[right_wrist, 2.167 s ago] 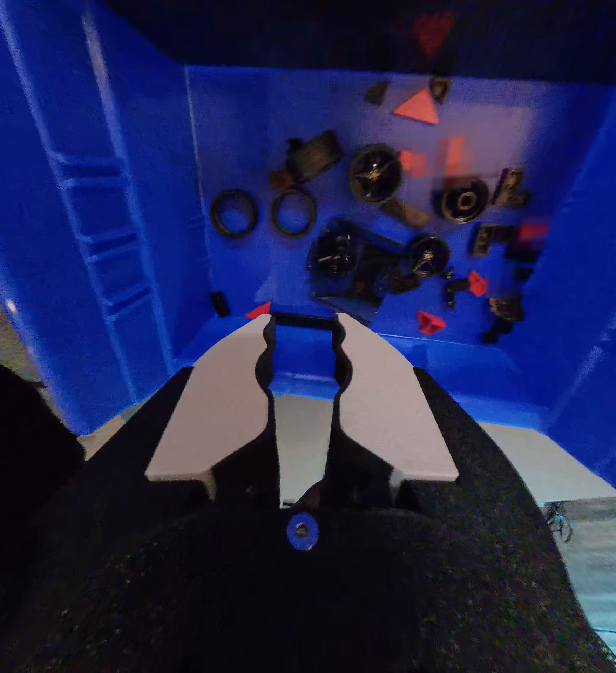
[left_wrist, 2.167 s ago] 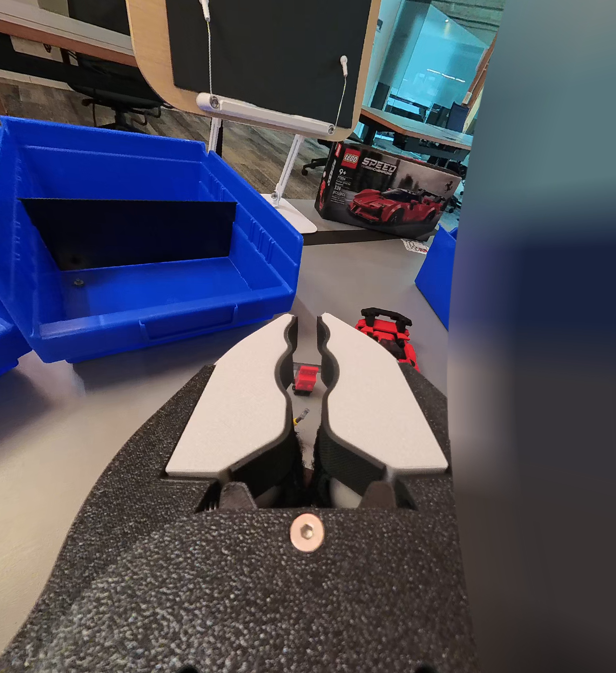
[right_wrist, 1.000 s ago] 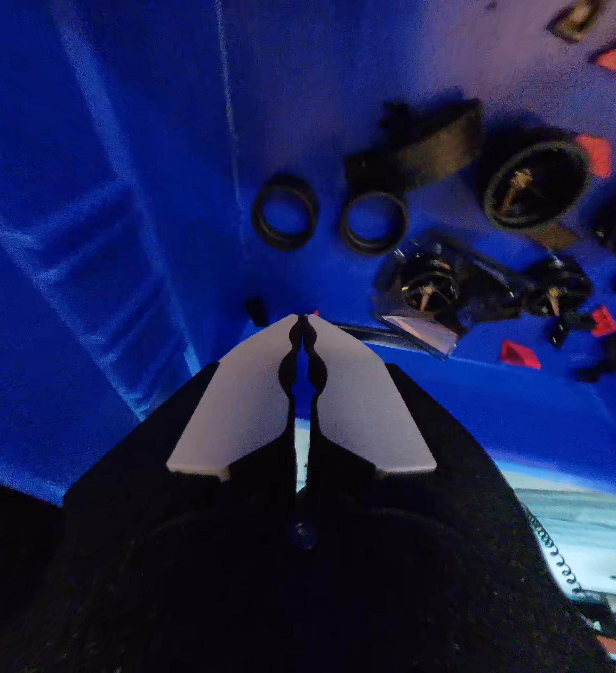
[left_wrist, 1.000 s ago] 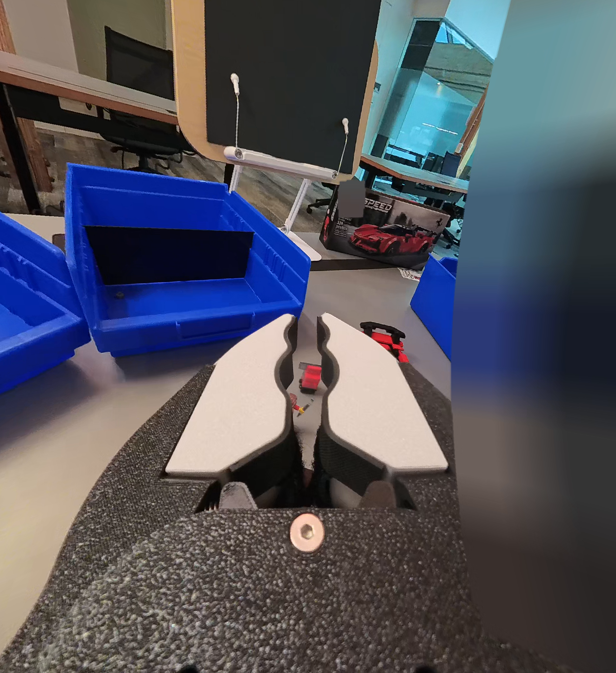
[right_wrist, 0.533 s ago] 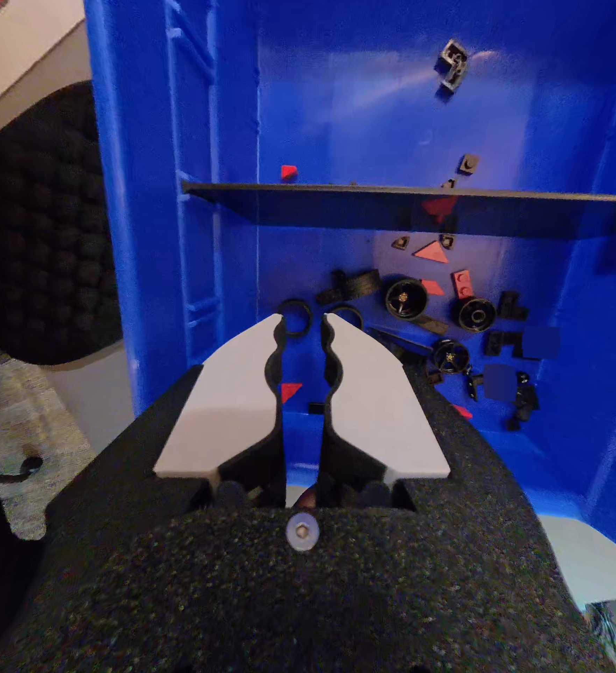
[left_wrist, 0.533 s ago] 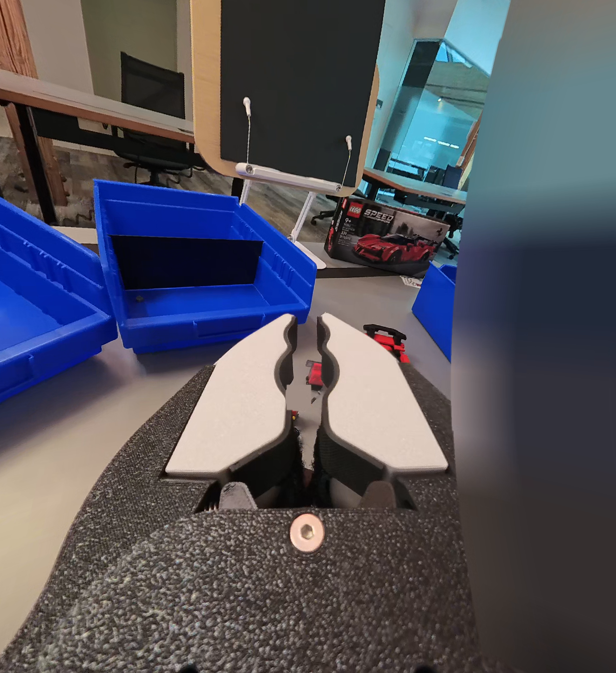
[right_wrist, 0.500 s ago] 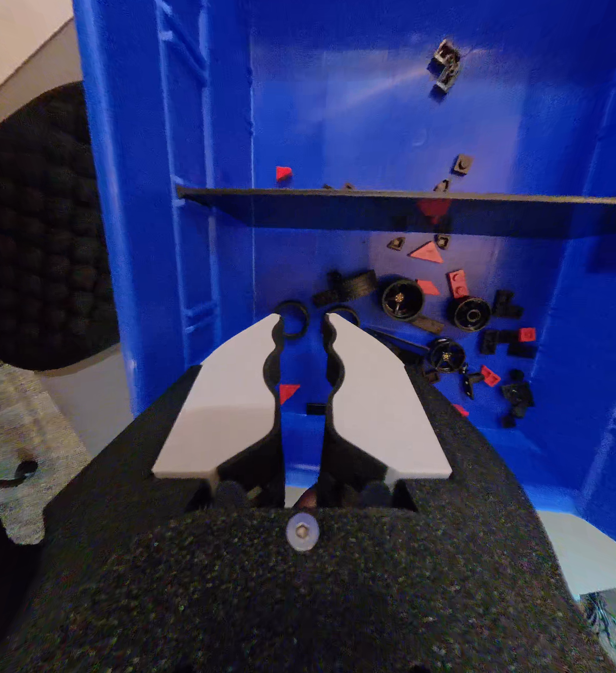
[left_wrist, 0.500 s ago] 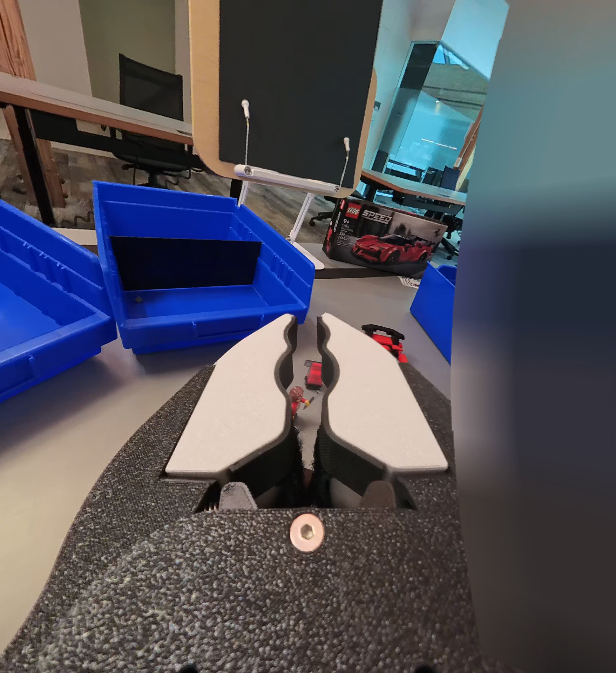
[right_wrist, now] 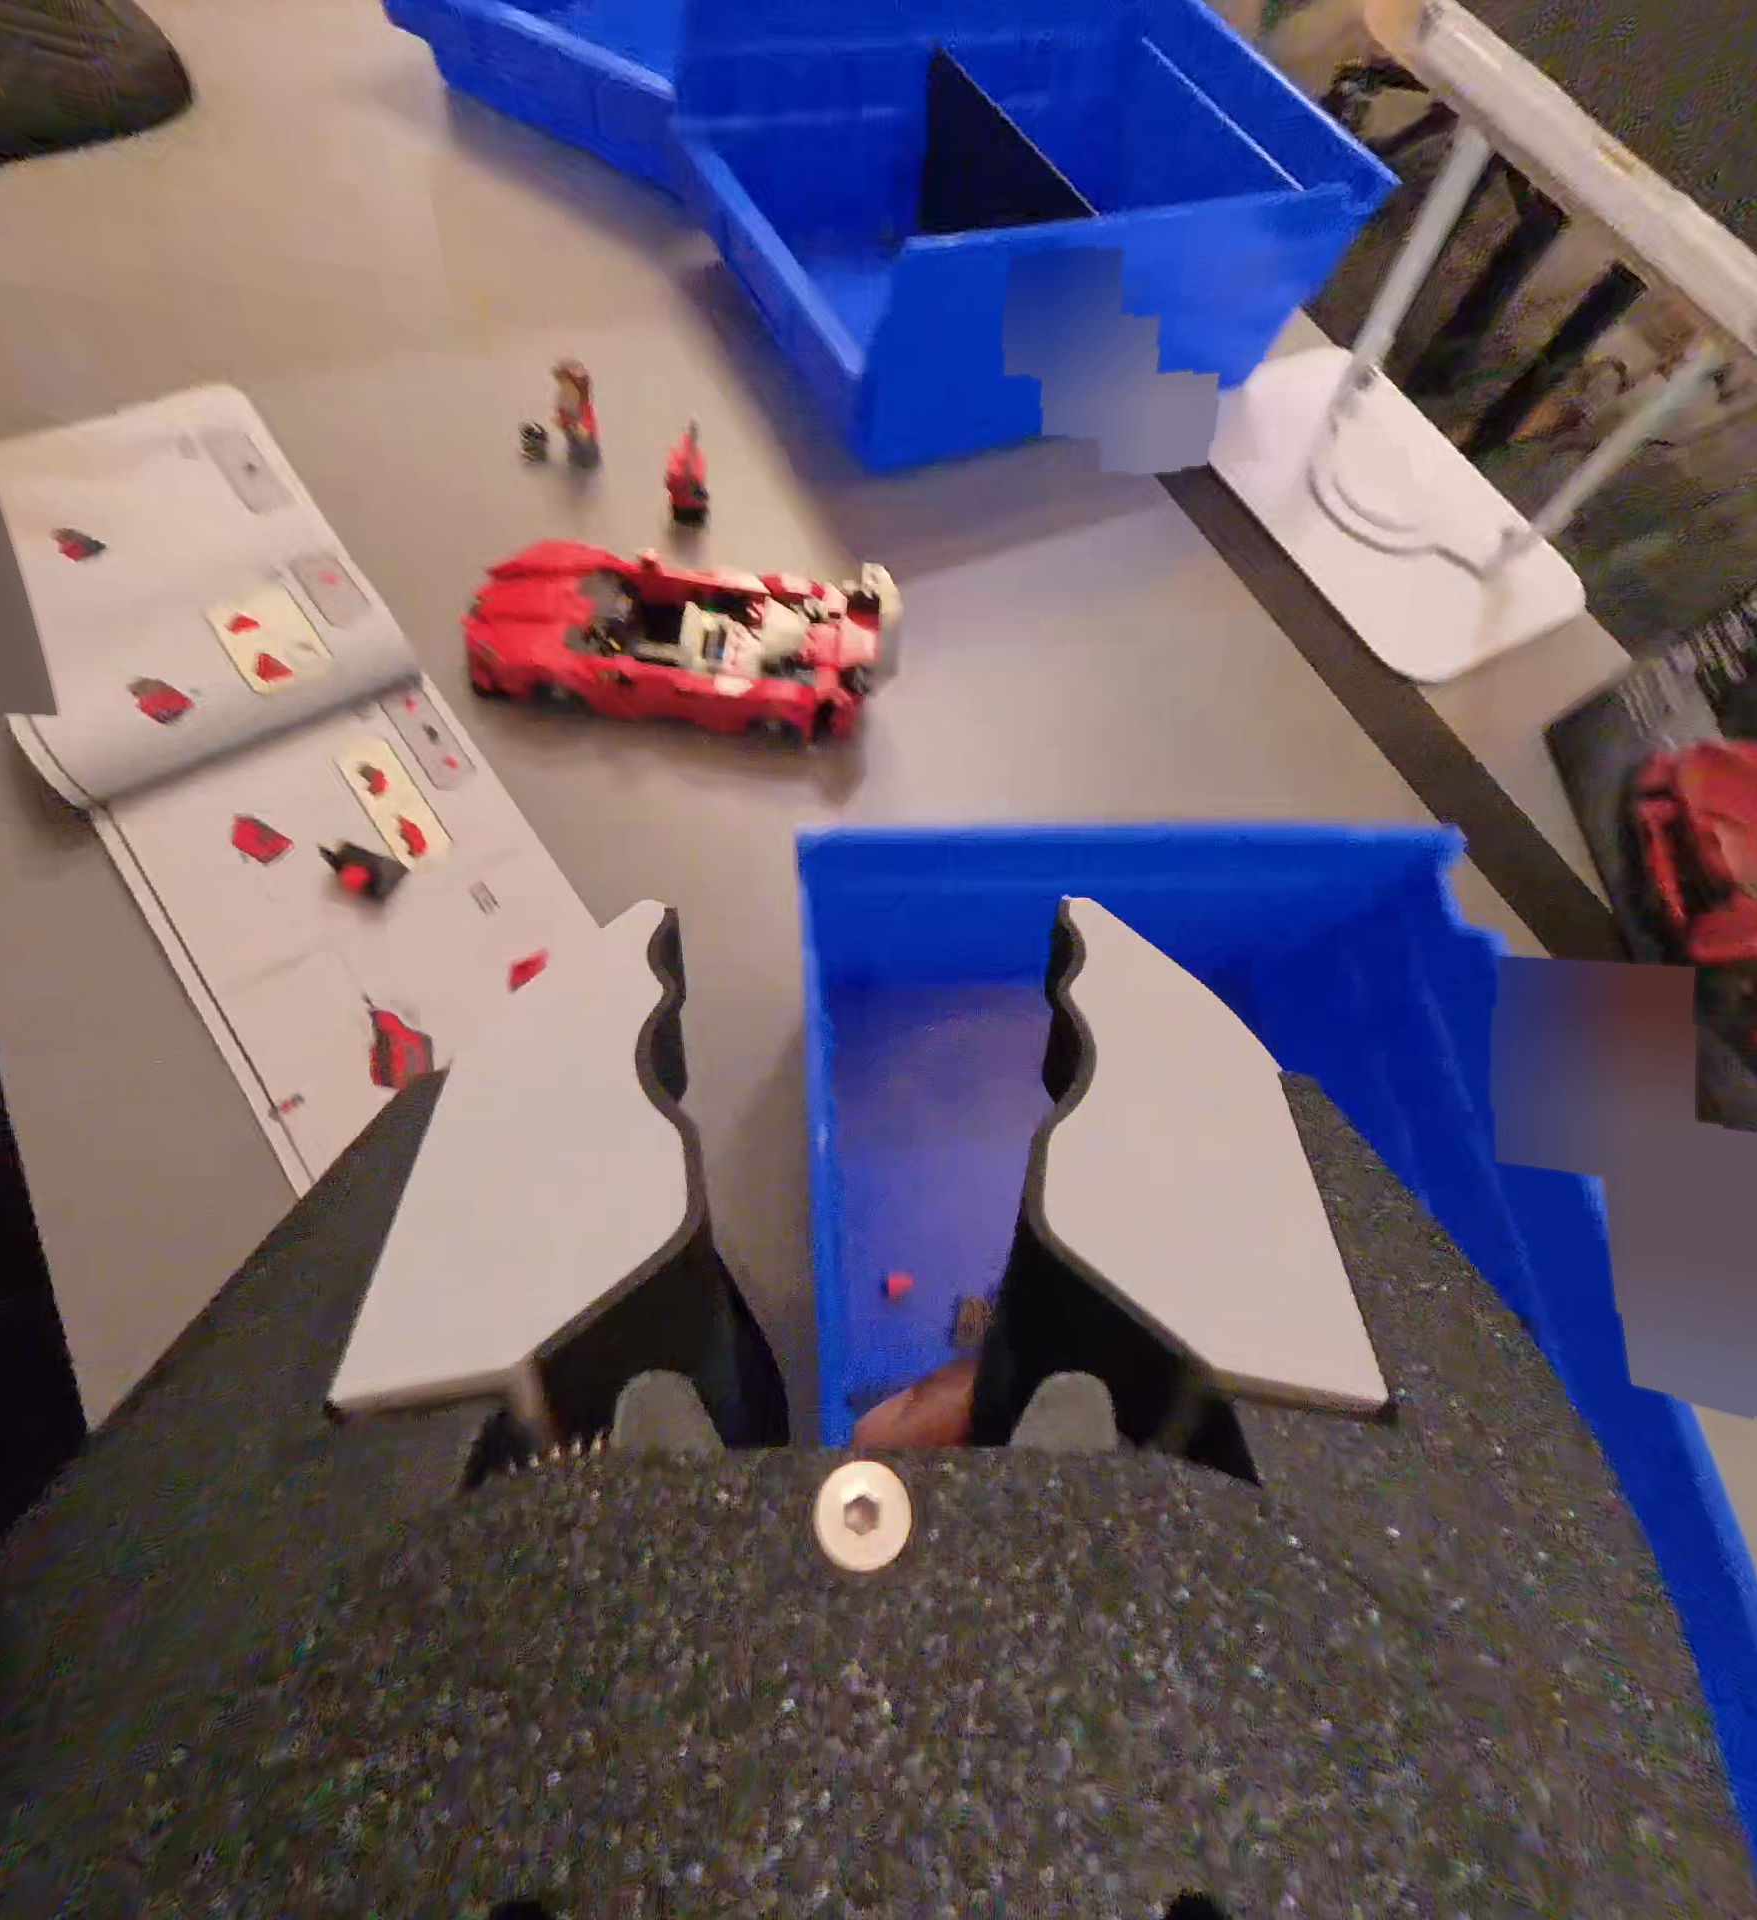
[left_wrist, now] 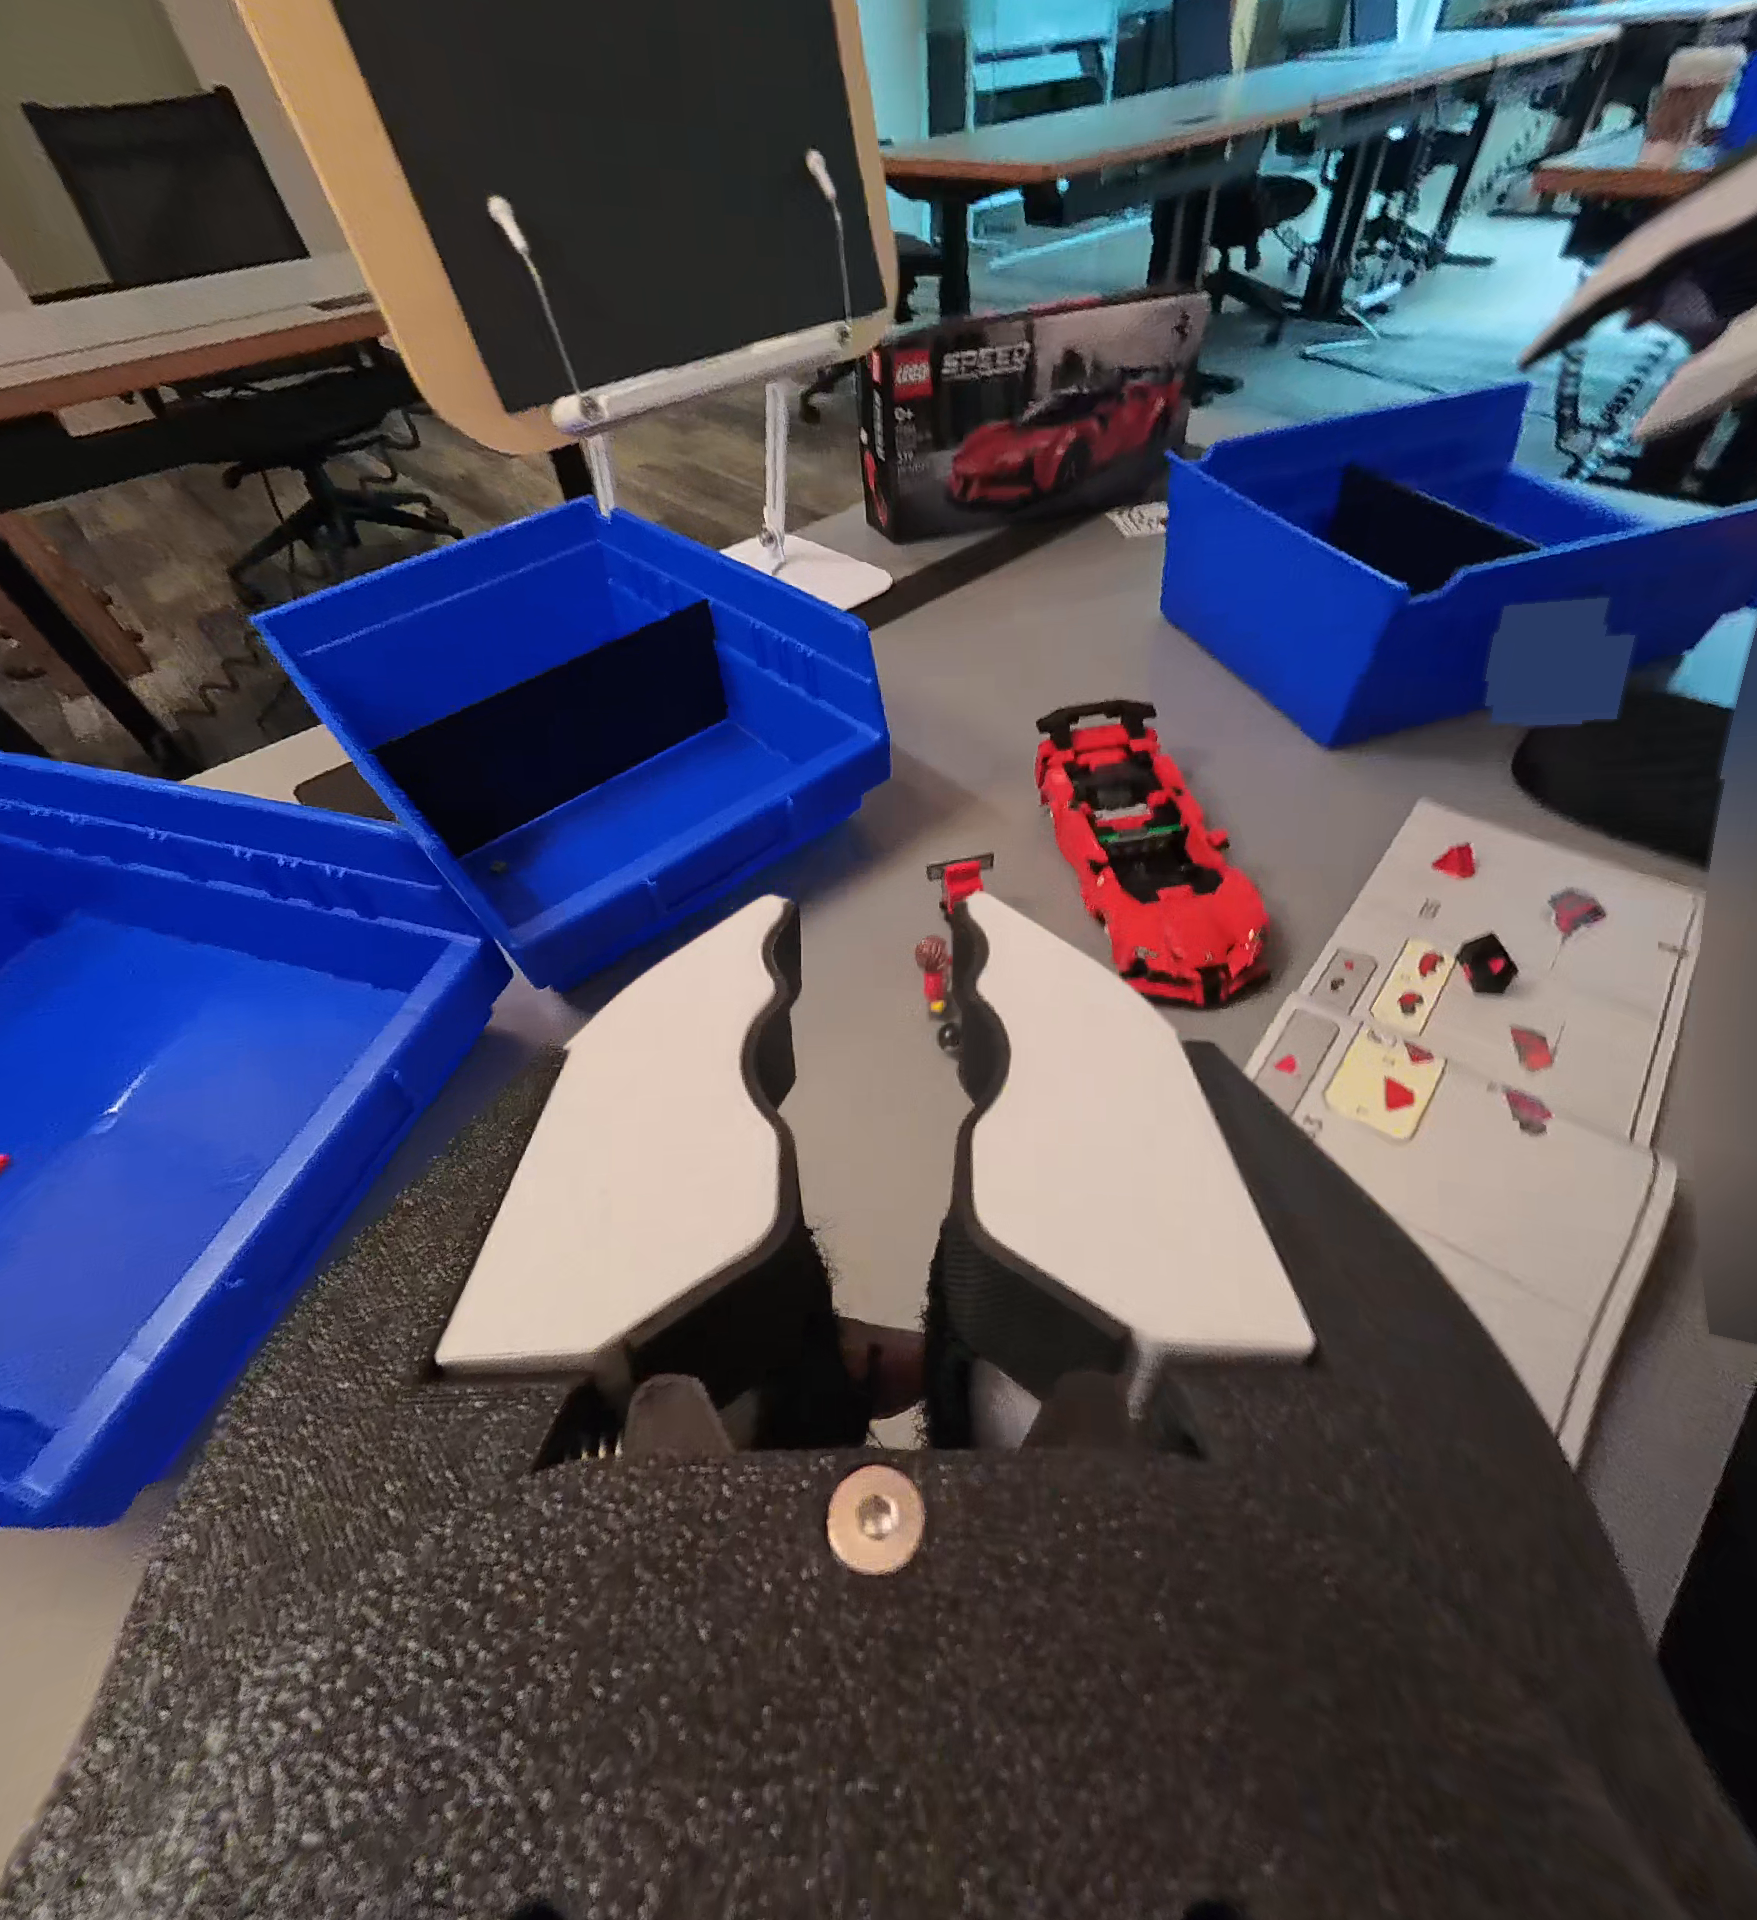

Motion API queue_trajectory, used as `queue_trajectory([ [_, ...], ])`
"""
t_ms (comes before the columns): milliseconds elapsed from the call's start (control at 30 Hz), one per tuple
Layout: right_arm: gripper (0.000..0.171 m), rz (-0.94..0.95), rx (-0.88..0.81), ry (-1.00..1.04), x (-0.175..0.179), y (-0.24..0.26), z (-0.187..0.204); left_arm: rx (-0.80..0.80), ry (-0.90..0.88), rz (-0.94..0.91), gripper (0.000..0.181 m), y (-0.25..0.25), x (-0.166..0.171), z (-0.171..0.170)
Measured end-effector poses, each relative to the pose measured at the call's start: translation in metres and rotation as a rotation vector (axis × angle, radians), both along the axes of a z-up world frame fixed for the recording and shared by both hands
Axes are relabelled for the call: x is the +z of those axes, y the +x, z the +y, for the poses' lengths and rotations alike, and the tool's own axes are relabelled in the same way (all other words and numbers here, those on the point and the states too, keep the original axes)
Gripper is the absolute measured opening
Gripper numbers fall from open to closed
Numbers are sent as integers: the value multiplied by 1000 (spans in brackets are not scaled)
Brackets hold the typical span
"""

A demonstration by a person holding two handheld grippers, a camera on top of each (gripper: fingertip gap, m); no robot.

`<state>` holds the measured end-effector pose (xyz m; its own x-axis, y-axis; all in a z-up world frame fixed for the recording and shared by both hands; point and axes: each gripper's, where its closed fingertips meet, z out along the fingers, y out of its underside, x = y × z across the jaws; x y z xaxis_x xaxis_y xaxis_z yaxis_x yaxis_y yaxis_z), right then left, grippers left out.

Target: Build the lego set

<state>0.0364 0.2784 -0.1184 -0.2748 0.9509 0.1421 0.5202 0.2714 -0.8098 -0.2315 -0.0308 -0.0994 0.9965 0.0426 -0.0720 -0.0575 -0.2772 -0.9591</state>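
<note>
Right wrist view | blue bin (right_wrist: 1269, 914): small red piece (right_wrist: 895, 1285) inside

A part-built red brick car (left_wrist: 1149, 862) rests upright on its underside, ahead-right of the left tongs (left_wrist: 879, 920), roof open.

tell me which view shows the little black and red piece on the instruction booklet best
The left wrist view: the black and red piece shows sharp on the open instruction booklet. In the right wrist view the same piece is motion-blurred.
</note>
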Motion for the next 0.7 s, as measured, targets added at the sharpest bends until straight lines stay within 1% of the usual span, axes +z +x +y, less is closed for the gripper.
queue_trajectory([
  [67, 68, -21, 99, 14, 5, -34, -40, -25, -36, 7, 28, -5, -10, -3],
  [133, 66, -60, 227, 45, 4, -70, -82, -6, -123, 49, 34, -25, -26, -8],
  [200, 65, -114, 314, 83, -2, -109, -113, 33, -200, 125, 38, -56, -38, -13],
  [267, 60, -146, 375, 121, -10, -151, -133, 93, -266, 213, 38, -95, -47, -15],
  [333, 56, -163, 384, 171, -22, -197, -141, 142, -359, 302, 38, -132, -61, -13],
  [400, 54, -207, 397, 224, -44, -240, -147, 158, -480, 404, 39, -162, -83, -10],
  [467, 53, -266, 386, 270, -69, -277, -147, 178, -566, 468, 39, -188, -103, -7],
  [567, 49, -280, 357, 350, -94, -319, -143, 161, -611, 455, 40, -208, -127, -3],
  [633, 46, -296, 349, 434, -109, -334, -138, 142, -646, 429, 40, -214, -139, -2],
  [700, 46, -328, 334, 540, -122, -343, -134, 116, -728, 410, 39, -216, -156, -5],
])
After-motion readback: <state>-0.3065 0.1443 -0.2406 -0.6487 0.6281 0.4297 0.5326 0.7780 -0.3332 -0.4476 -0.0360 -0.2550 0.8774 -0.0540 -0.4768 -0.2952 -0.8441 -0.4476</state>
